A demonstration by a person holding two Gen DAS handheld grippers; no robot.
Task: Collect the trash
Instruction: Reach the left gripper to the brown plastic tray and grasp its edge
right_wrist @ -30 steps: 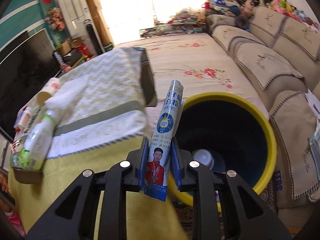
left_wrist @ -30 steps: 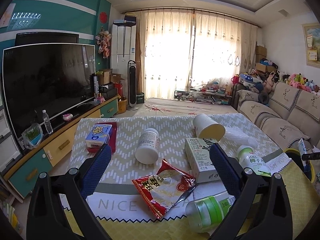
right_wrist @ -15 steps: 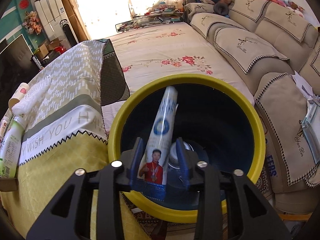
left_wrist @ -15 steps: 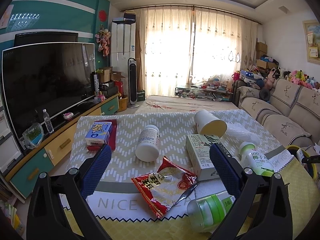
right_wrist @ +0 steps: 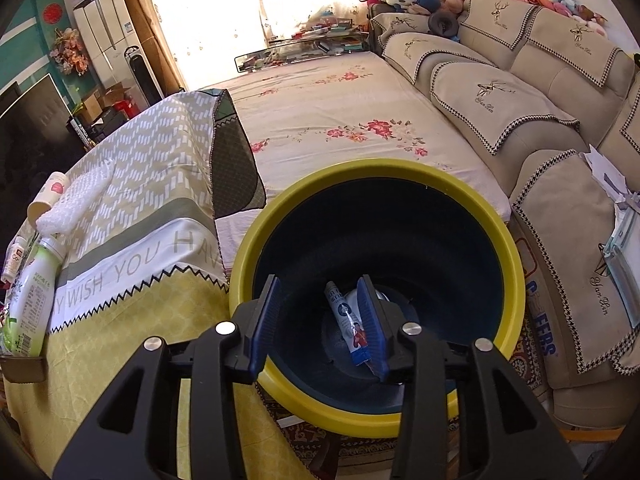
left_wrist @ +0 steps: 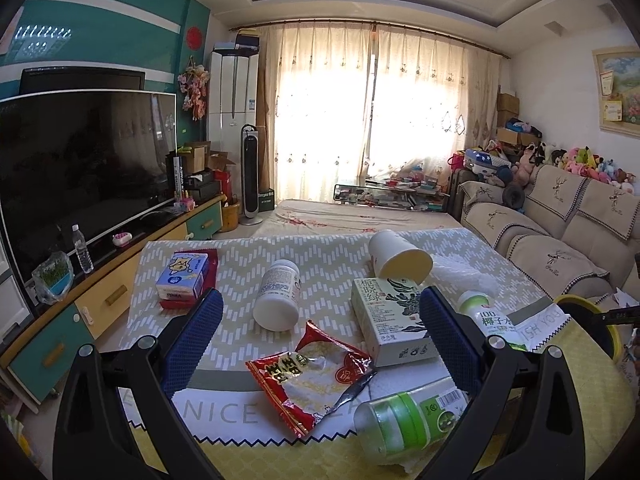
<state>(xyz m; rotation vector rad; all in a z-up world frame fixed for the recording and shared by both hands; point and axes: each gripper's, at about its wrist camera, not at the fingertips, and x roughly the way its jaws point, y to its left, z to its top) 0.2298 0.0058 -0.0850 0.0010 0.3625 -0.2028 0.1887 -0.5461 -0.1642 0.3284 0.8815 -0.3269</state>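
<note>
Over the yellow-rimmed bin (right_wrist: 508, 240), the right claw (right_wrist: 320, 324) has just opened, its sachet (right_wrist: 350, 322) lying inside.

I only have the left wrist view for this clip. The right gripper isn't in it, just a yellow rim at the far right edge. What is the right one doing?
Observer: The right gripper hangs over the mouth of a yellow-rimmed bin beside the table, pointing down into it.
Operator: Is it holding anything?
Observer: No. Its jaws have just been opening, and the long sachet lies loose down inside the bin, against its dark bottom.
Operator: Anything else in the bin?
Observer: A pale rounded item shows just behind the sachet, mostly hidden by the right finger; I cannot tell what it is.
Operator: And the left gripper?
Observer: The left gripper is open over the table, nothing between its pads.
</note>
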